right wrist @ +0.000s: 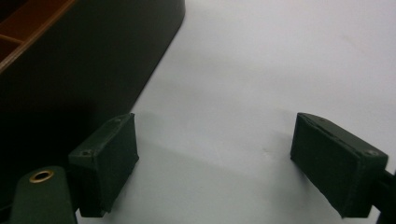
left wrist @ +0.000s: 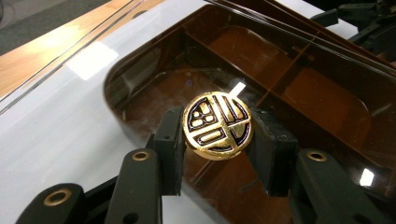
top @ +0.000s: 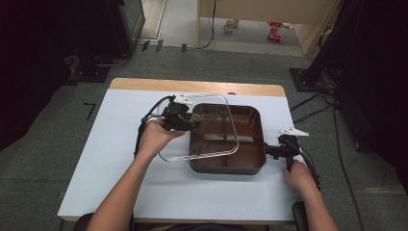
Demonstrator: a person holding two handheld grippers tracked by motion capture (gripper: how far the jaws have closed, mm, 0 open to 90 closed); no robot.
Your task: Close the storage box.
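Observation:
A brown divided box [top: 248, 166] sits in the middle of the white table, its clear lid [top: 230, 120] lying askew over its left half. My left gripper [top: 191, 119] is shut on the lid's round gold-and-black knob [left wrist: 217, 126], pinched between both pads above the box's left compartments [left wrist: 159, 93]. My right gripper [top: 269, 151] rests on the table at the box's right side. Its jaws stand wide open with bare white tabletop [right wrist: 224, 93] between them, and the dark box wall [right wrist: 93, 60] is just to their left.
The white table [top: 115, 159] has a wooden strip [top: 192, 85] along its far edge. Cables [top: 317, 103] and dark stands lie on the grey floor around it. Bare table surface spreads left of the box and in front of it.

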